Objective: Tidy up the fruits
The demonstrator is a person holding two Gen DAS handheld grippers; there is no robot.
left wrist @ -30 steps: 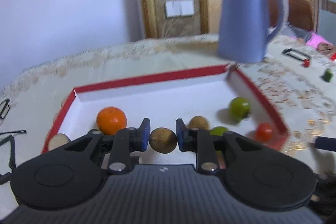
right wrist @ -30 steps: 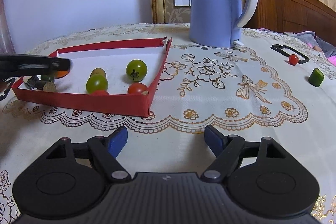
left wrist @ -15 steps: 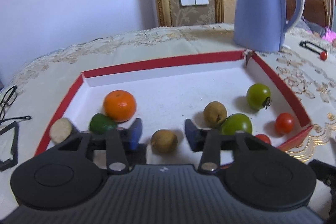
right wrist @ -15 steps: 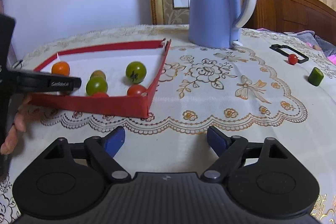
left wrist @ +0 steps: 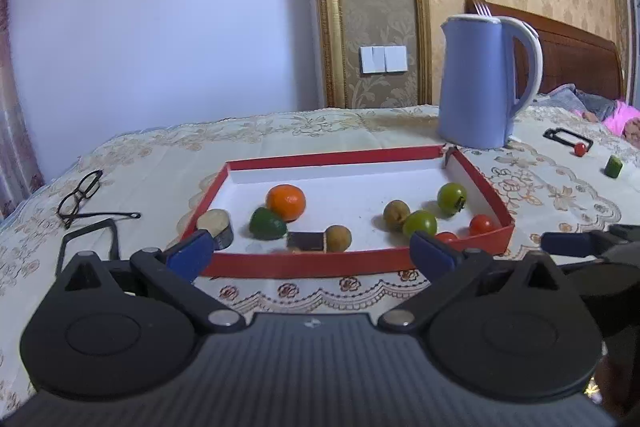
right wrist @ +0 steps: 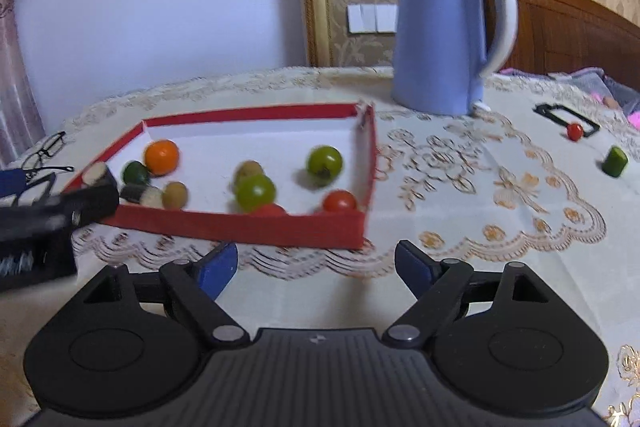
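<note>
A red tray (left wrist: 340,157) with a white floor holds an orange (left wrist: 286,202), a dark green fruit (left wrist: 266,223), two green tomatoes (left wrist: 452,199), red cherry tomatoes (left wrist: 481,225) and two small brown fruits. One brown fruit (left wrist: 338,238) lies free near the front wall. My left gripper (left wrist: 312,255) hovers in front of the tray, its jaws opening wide with nothing between them. My right gripper (right wrist: 316,267) is open and empty, short of the tray's (right wrist: 240,227) front right corner. A red cherry tomato (right wrist: 575,131) and a green piece (right wrist: 615,161) lie on the cloth far right.
A blue kettle (left wrist: 480,83) stands behind the tray's far right corner. Glasses (left wrist: 80,193) and a black frame (left wrist: 86,243) lie left of the tray. Another black frame (right wrist: 564,115) lies beside the loose cherry tomato. A wooden headboard (left wrist: 576,55) rises behind the table.
The left gripper let go of the brown fruit, opened wide and pulled back out of the tray. The fruit now rests on the tray floor. The right gripper shifted slightly towards the tray.
</note>
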